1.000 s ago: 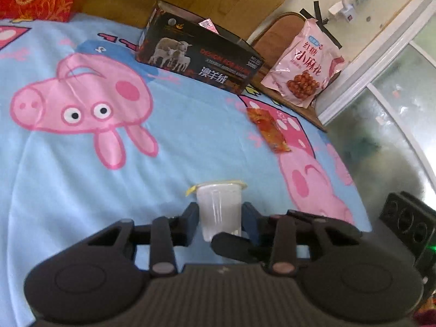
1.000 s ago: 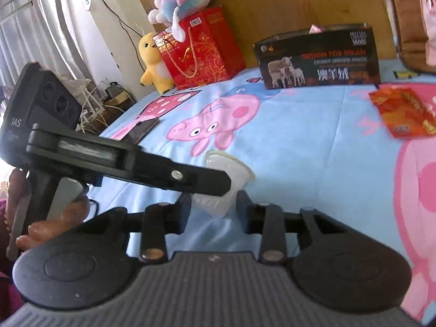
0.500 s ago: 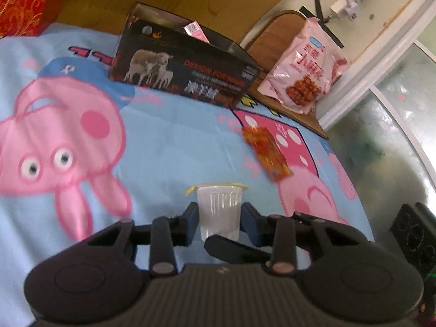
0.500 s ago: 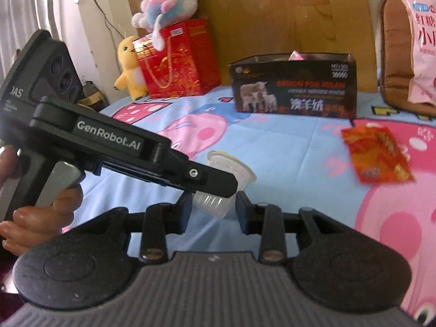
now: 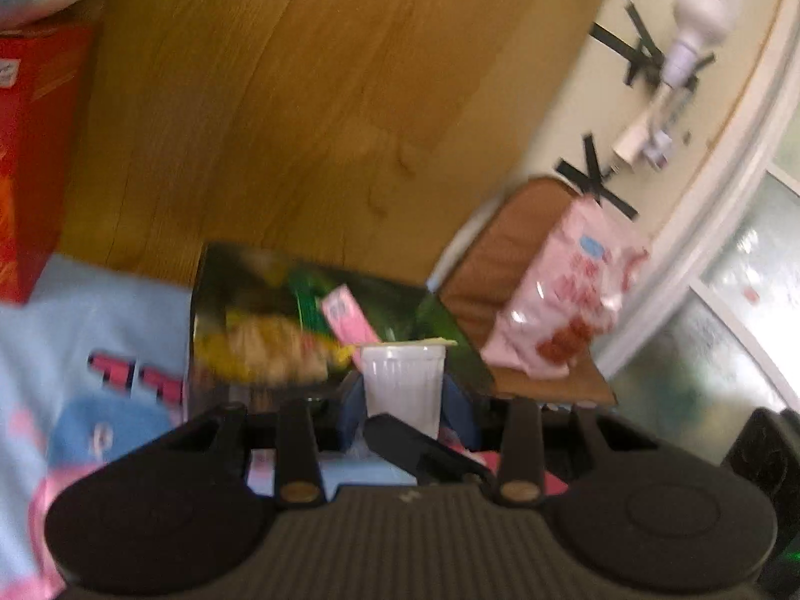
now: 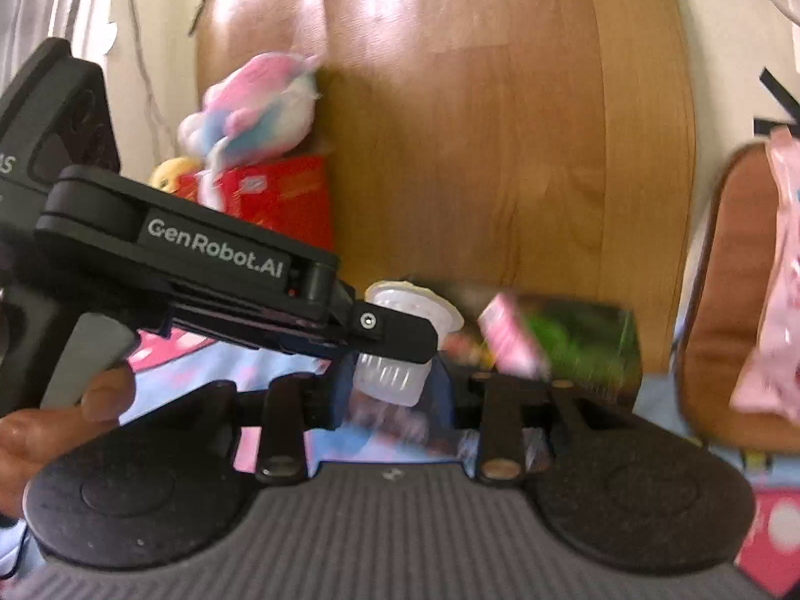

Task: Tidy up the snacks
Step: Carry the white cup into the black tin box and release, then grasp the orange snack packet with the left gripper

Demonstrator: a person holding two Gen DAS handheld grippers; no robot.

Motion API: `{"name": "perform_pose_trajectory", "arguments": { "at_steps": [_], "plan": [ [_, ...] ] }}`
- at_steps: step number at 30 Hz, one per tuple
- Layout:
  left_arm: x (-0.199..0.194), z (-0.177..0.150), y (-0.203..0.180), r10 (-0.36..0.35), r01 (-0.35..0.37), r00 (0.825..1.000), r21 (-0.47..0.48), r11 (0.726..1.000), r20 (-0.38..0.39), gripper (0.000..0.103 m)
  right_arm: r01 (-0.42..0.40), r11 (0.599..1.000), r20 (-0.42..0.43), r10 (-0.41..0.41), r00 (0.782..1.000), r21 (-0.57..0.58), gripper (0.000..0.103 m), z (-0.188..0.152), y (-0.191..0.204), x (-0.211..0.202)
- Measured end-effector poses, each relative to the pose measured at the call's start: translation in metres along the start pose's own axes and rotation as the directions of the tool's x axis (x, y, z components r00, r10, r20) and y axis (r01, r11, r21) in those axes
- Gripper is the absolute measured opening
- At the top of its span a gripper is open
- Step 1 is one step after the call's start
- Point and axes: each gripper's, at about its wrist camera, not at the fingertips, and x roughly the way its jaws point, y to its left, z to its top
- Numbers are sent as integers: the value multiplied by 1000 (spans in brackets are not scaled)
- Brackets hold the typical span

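Blurred: dark box point(image 5: 280, 350), contents smeared; pink sachet point(image 5: 347, 320) pokes out.
Left gripper point(image 5: 404, 400): part-closed, clamping jelly cup point(image 5: 402, 385).
Right gripper point(image 6: 390, 390): part-closed on the same cup, near box.
Blocking: left gripper's finger point(image 6: 395, 337) crosses cup.
Right: pink snack bag point(image 5: 560, 300) on chair.

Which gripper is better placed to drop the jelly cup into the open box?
Left, probably. The left gripper holds the jelly cup upright, right before the open box. In the right gripper it looks tilted.
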Motion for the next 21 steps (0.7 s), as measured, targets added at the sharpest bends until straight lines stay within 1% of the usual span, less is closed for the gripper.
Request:
{"name": "perform_pose_trajectory", "arguments": {
  "at_steps": [2,4,7,8,9,11,12,13,15,16,18,20,21],
  "plan": [
    [15,9,5,11,-11,1000,-8,1000,2,35,27,1000,8,-27,1000,-2,36,6,-8,17],
    [31,13,12,29,-29,1000,-19,999,-1,35,53,999,-5,-53,999,-4,36,9,-15,34],
    [50,14,22,82,-82,997,-29,996,-12,35,76,997,-35,-76,996,-17,40,6,-20,54],
    [55,14,24,107,-108,994,-34,994,-16,36,73,997,-48,-74,996,-18,45,6,-23,58],
    [55,14,25,113,-113,994,-24,993,-7,36,76,997,-49,-77,996,-9,47,5,-25,57],
    [48,14,24,116,-115,993,-27,993,30,38,74,997,-34,-74,997,15,48,5,-30,45],
    [43,15,25,112,-111,993,-34,993,39,38,74,997,-27,-73,997,28,51,6,-33,40],
    [37,15,25,110,-108,993,-42,993,49,38,79,996,-16,-78,997,47,51,6,-39,29],
    [21,14,25,116,-113,991,-50,992,71,38,94,989,11,-96,995,116,51,2,-59,-1],
    [13,12,22,114,-111,990,-49,993,82,38,104,982,9,-107,994,158,51,-2,-70,-14],
    [-2,2,13,84,-81,993,-39,996,85,38,151,959,-34,-147,989,240,52,-16,-93,-42],
    [-8,-12,3,37,-35,998,-25,999,54,38,179,939,-96,-158,983,294,52,-34,-107,-61],
    [-7,-19,-2,9,-9,1000,-21,1000,25,40,186,933,-136,-150,979,309,53,-45,-110,-68]
  ]
}}
